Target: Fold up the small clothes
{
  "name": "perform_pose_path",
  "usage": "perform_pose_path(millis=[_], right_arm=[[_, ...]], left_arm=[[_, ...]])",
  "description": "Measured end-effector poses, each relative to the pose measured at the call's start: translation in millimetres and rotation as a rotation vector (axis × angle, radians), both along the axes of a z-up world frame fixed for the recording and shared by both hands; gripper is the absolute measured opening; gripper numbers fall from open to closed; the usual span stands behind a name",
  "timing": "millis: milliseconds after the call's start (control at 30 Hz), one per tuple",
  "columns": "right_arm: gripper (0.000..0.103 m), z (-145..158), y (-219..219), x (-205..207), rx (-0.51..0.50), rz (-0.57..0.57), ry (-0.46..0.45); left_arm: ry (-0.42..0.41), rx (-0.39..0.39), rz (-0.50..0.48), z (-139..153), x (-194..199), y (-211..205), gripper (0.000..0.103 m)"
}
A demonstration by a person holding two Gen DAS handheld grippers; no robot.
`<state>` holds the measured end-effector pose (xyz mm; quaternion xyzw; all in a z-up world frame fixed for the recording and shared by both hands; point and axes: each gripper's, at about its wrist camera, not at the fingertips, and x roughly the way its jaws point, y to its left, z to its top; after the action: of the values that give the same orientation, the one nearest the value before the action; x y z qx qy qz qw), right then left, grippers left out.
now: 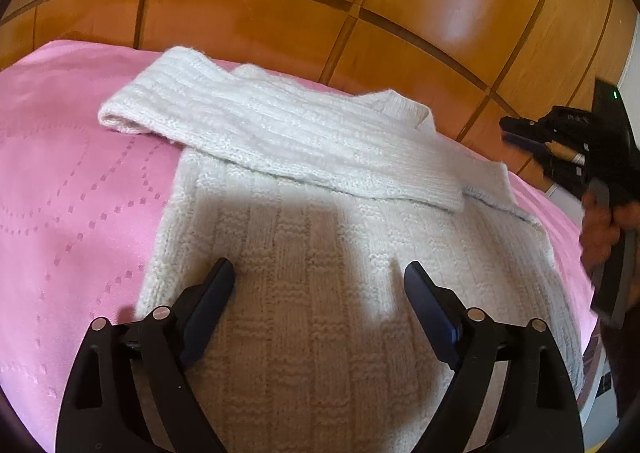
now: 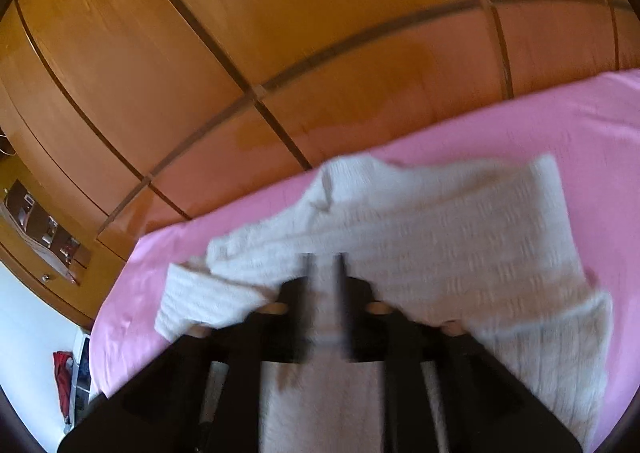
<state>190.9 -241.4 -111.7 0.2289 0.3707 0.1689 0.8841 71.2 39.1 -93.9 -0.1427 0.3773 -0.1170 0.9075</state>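
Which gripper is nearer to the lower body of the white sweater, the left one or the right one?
Left. The left gripper hovers directly over the sweater body, jaws wide. The right gripper is off past the sweater's right edge, up by the folded sleeve.

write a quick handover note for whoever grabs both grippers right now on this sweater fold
Left gripper: open, jaws wide, poised over the lower body of the white ribbed knit sweater, holding nothing.
Right gripper: off at the sweater's side; its view is blurred, jaws a narrow gap apart, and no fabric shows clamped between them in the left view.
The sweater lies flat on the pink bedspread in front of the wooden wardrobe.
Done: one sleeve is folded across the chest.
Left: the other sleeve looks unfolded, though it is hard to see; then fold the body up and square it.
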Motion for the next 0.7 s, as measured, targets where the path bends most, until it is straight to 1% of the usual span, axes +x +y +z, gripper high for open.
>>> perform_pose_path(millis=[67,133,200,267,333,367,400,467,500,600,633,700], right_arm=[[0.046,-12,5,-6,0.038,0.04,0.03],[0.046,-22,19,-9,0.049,0.095,0.054],[0.046,-36,50,-8,0.034,0.189,0.112],[0.045,-49,75,-6,0.0,0.239,0.152],[0.021,-55,96,-5,-0.047,0.267,0.168],[0.007,-50,105,-5,-0.089,0.268,0.16],[0.007,-39,109,-5,-0.107,0.257,0.124],[0.006,-6,111,-7,-0.123,0.246,0.019],[0.006,6,110,-5,-0.138,0.238,-0.019],[0.006,58,91,-4,-0.191,0.188,-0.165],[0.006,65,86,-3,-0.197,0.176,-0.182],[0.006,80,66,0,-0.231,0.117,-0.218]], left_arm=[[0.001,0.004,0.0,0,1,-1,0.086],[0.001,0.005,0.0,0,1,0,0.086],[0.001,0.006,0.0,0,1,-1,0.086],[0.001,0.008,0.0,0,1,-1,0.086],[0.0,0.005,0.0,0,0,0,0.086],[0.0,0.002,0.0,0,0,1,0.086],[-0.001,-0.001,-0.001,0,0,1,0.086],[-0.001,-0.006,-0.004,0,1,3,0.086],[-0.002,-0.007,-0.005,0,1,3,0.086],[-0.003,-0.009,-0.009,0,1,3,0.087],[-0.003,-0.01,-0.009,0,0,3,0.087],[-0.003,-0.01,-0.01,0,0,3,0.087]])
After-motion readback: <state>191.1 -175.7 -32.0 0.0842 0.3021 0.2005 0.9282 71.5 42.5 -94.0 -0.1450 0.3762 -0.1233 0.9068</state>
